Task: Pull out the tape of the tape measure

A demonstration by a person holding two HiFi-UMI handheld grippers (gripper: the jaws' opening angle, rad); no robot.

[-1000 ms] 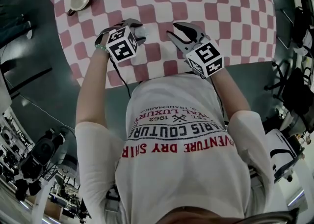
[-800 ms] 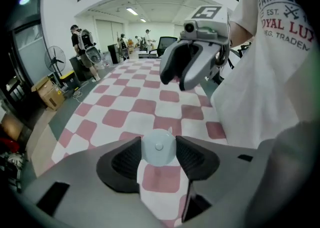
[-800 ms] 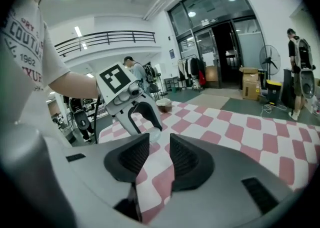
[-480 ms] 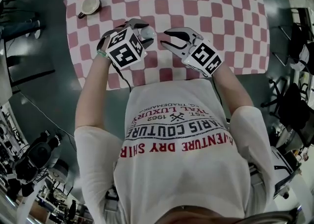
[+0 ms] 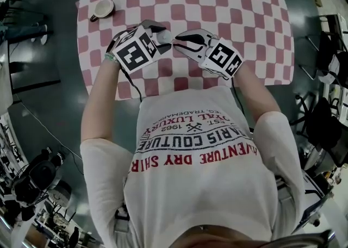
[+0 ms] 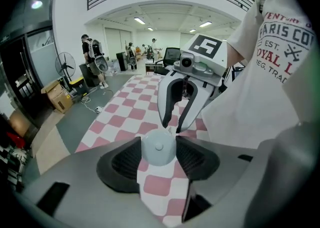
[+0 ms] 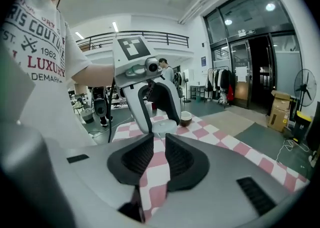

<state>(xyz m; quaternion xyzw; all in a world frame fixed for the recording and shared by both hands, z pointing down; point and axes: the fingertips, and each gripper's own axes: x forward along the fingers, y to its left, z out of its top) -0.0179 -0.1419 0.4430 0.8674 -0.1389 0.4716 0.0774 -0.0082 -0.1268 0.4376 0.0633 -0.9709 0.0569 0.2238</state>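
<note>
A small round pale tape measure (image 5: 163, 36) hangs above the red-and-white checked table (image 5: 244, 13), and my left gripper (image 5: 161, 33) is shut on it. In the left gripper view its pads press both sides of the tape measure (image 6: 158, 147). My right gripper (image 5: 176, 39) faces it from the right, tips right at the case's edge. Its jaws are closing to a narrow gap. In the right gripper view only checked cloth shows between the right gripper (image 7: 159, 148) pads, and the tape measure (image 7: 164, 127) sits just beyond them. No pulled-out tape is visible.
A cup (image 5: 102, 7) stands on the table's far left corner. Dark floor surrounds the table. The person's torso in a white printed shirt (image 5: 201, 149) is close behind both grippers. People, chairs and boxes stand in the background hall.
The right gripper has moved left up to the tape measure, and its jaws have narrowed. The left gripper has kept its hold and shifted slightly right and farther over the table.
</note>
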